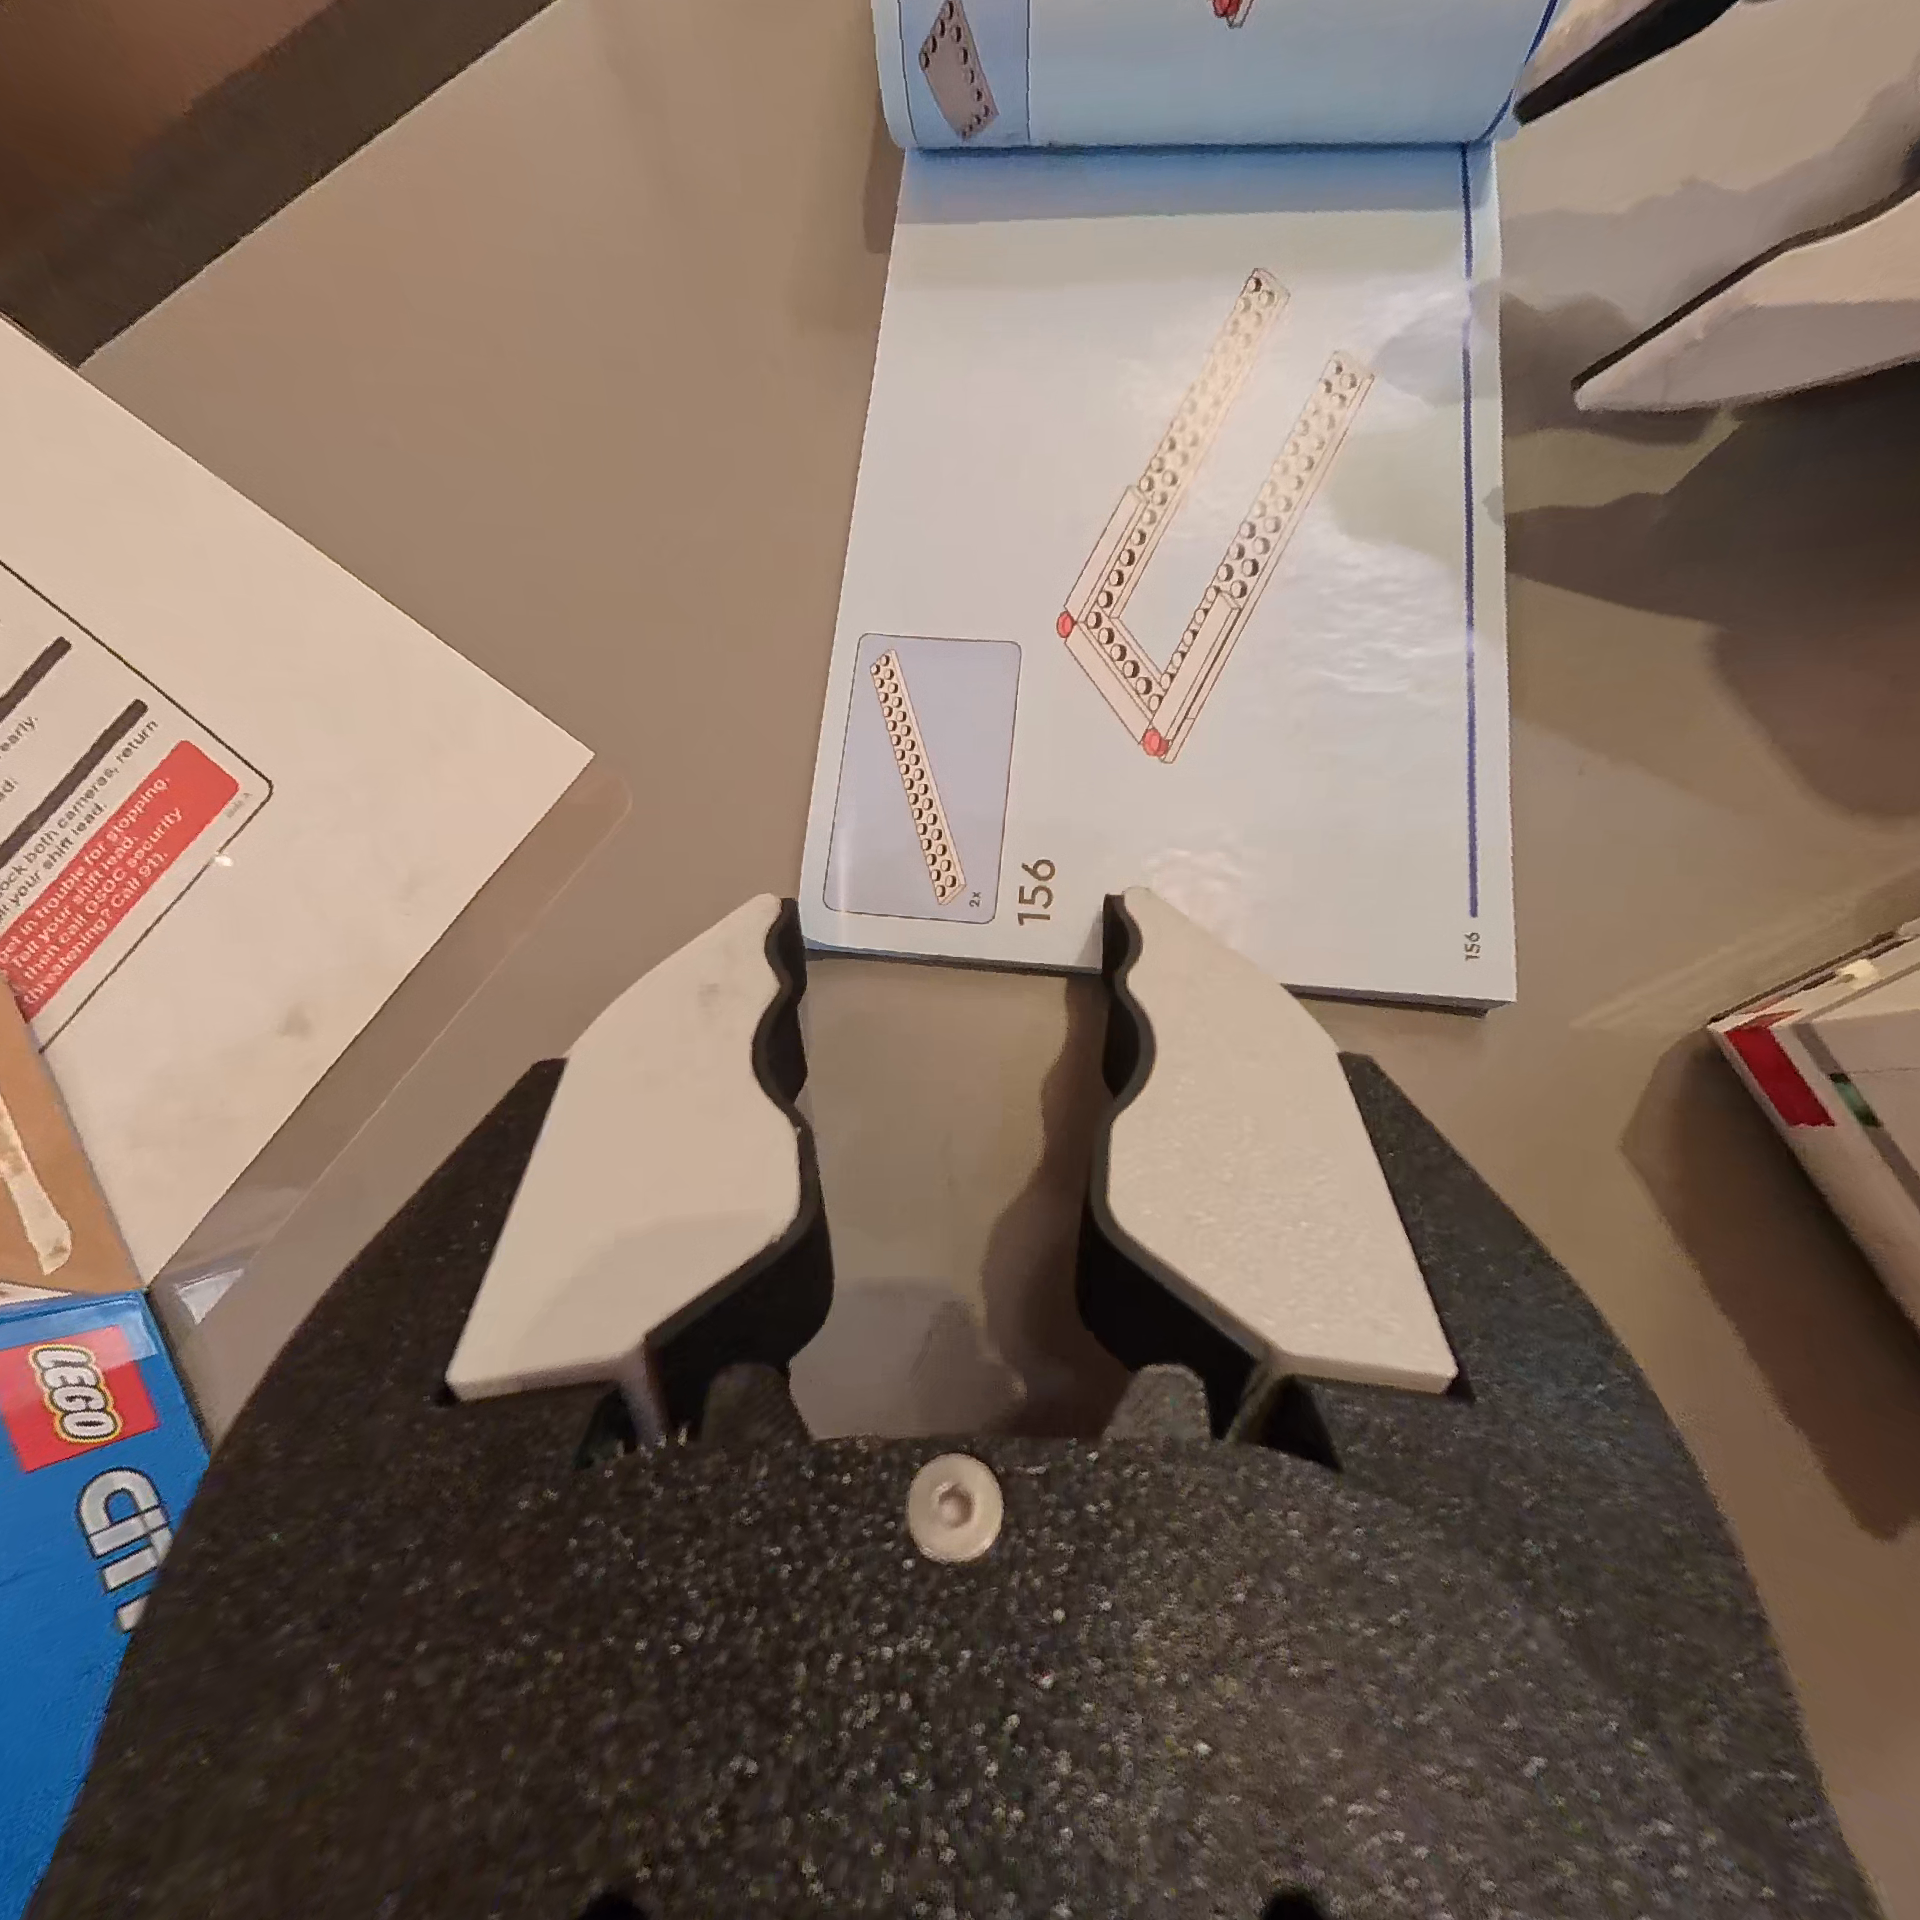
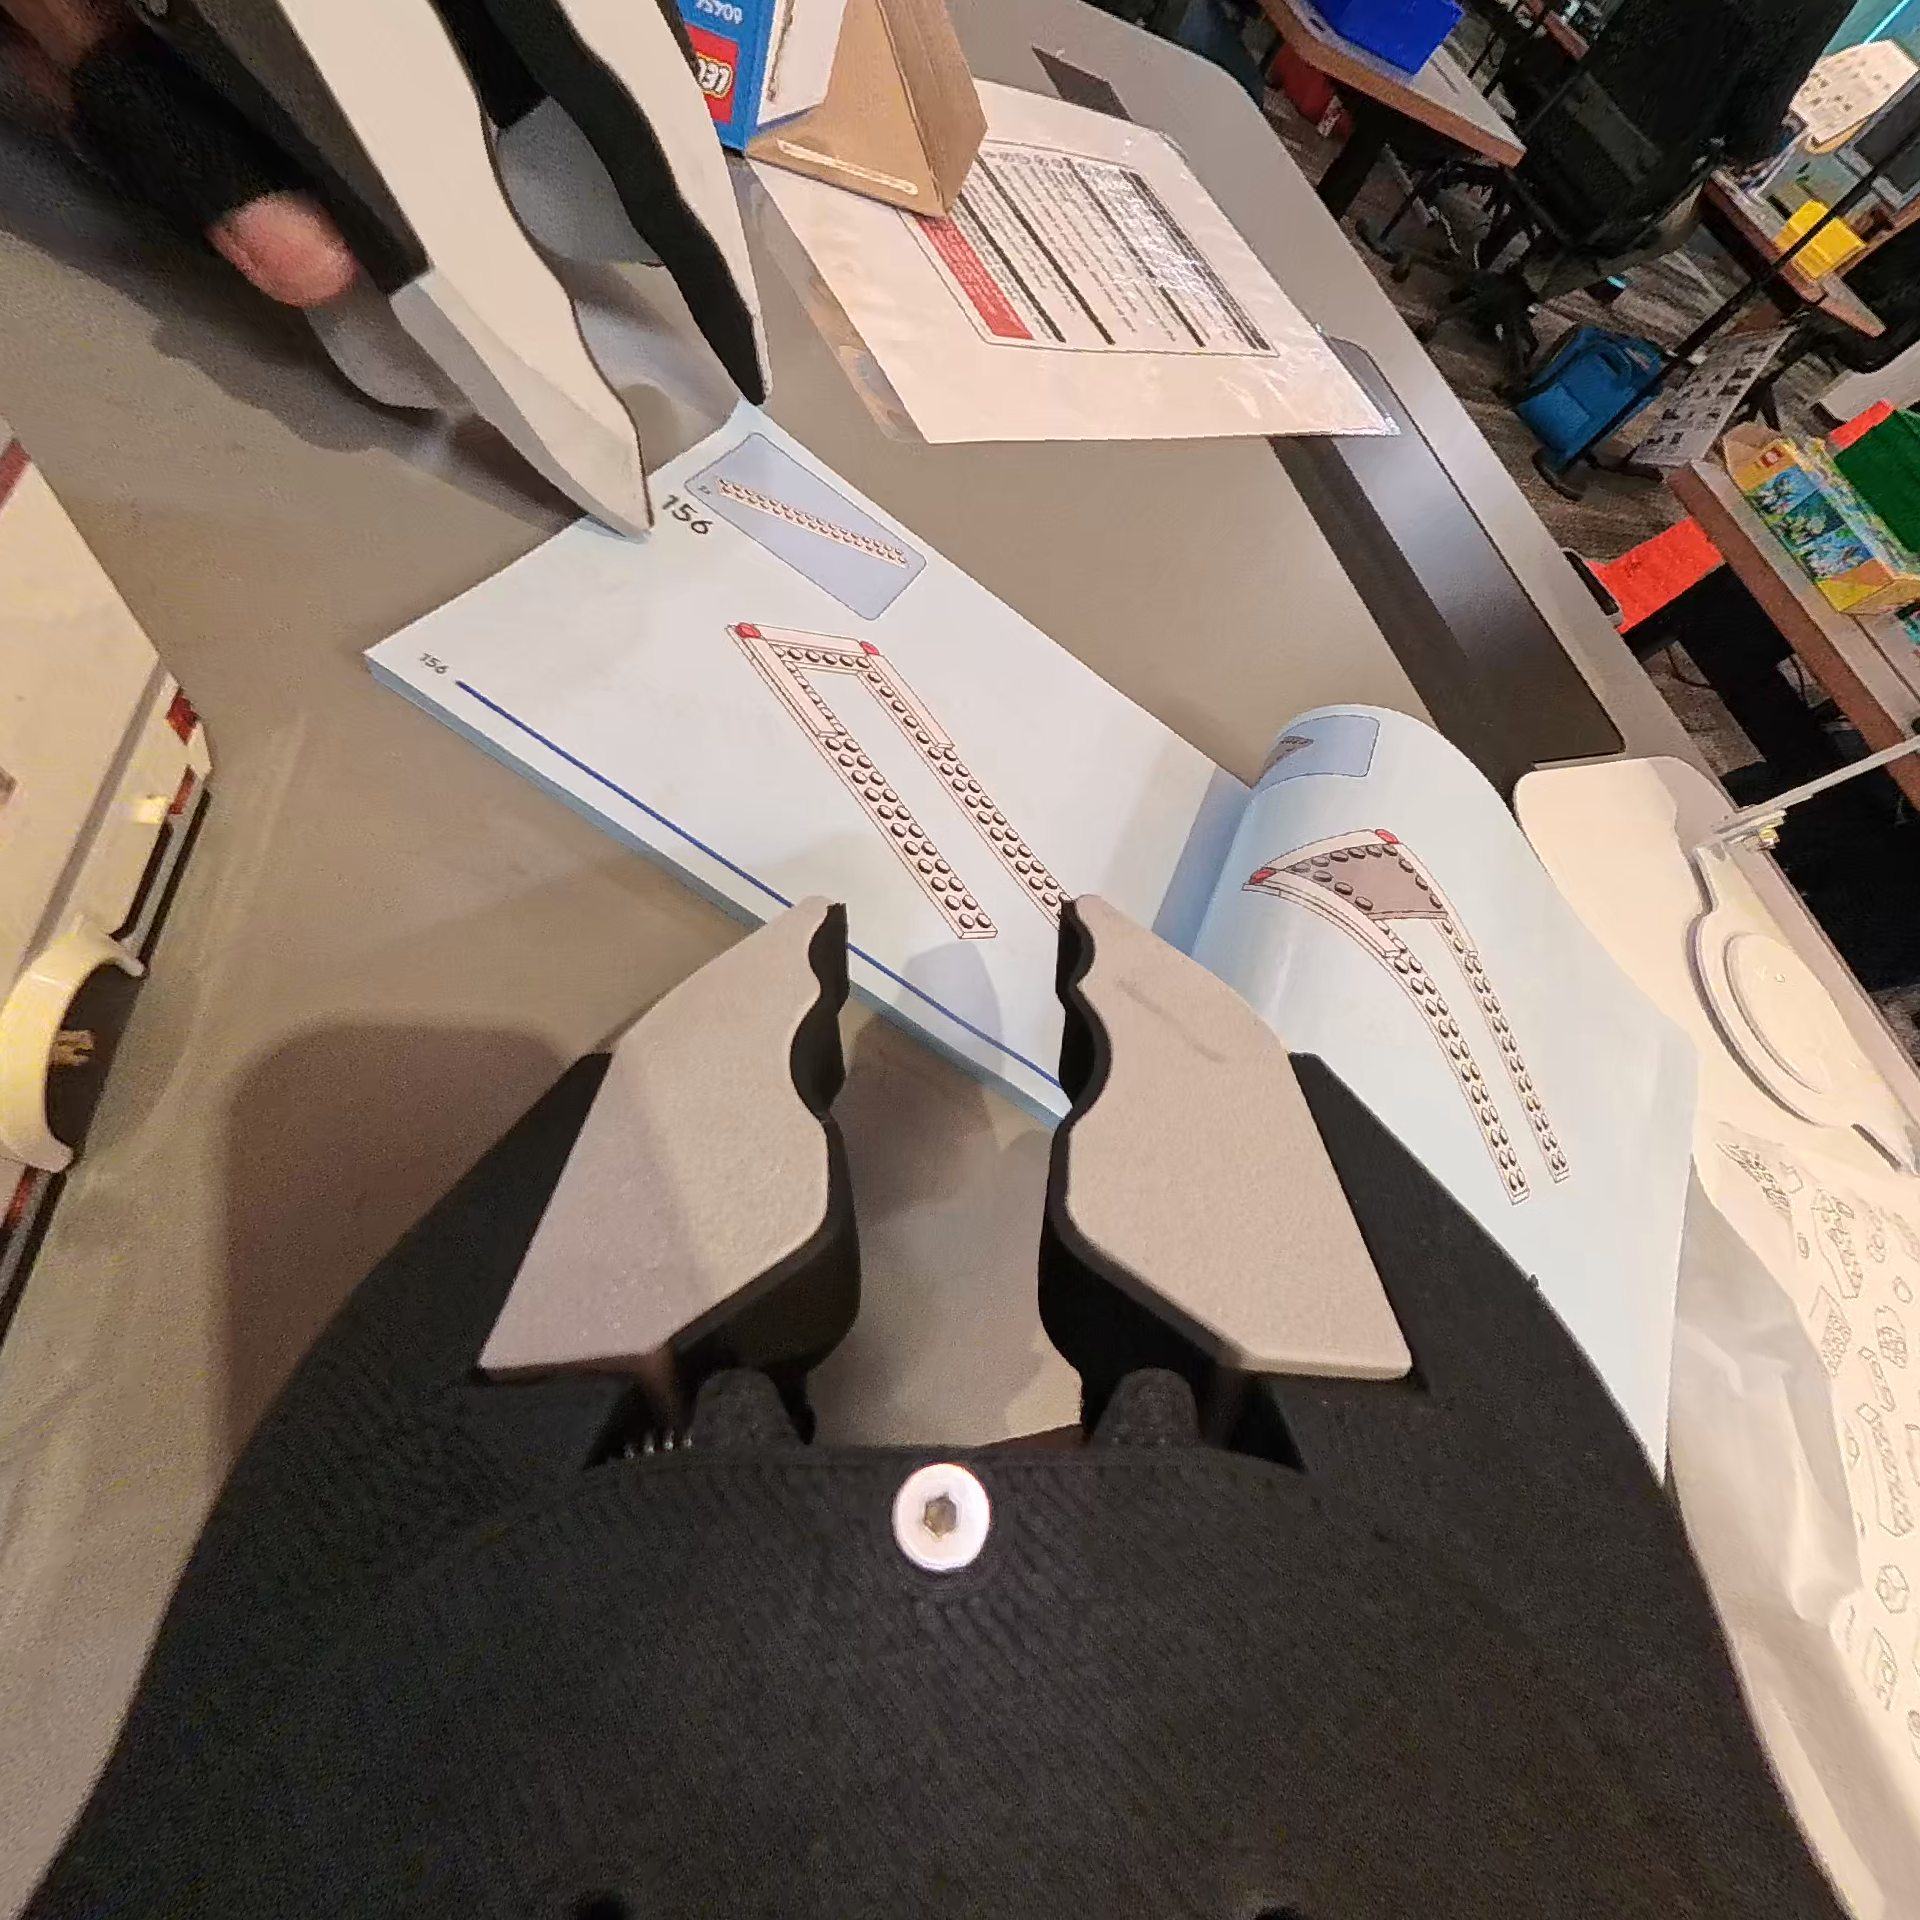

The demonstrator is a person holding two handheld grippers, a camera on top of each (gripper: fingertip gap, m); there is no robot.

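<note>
An open light-blue instruction booklet [image 1: 1195,520] lies flat on the grey table [image 1: 623,416]; its far page curls up. My left gripper [image 1: 951,914] is open and empty at the booklet's near left corner, one fingertip [image 1: 1132,914] over the page and the other just off its edge. In the right wrist view that gripper [image 2: 691,457] stands steeply over the booklet [image 2: 779,727], one tip down on the page corner. My right gripper [image 2: 951,914] is open and empty, low over the booklet's long edge near the spine. Its fingers [image 1: 1766,312] show at the upper right of the left wrist view.
A laminated white sheet [image 1: 208,831] lies left of the booklet, with a blue toy box [image 1: 73,1507] and a brown cardboard piece [image 2: 883,104] by it. A white brick model [image 2: 73,779] stands on the other side. A clear bag with a printed sheet [image 2: 1818,1299] lies at the right.
</note>
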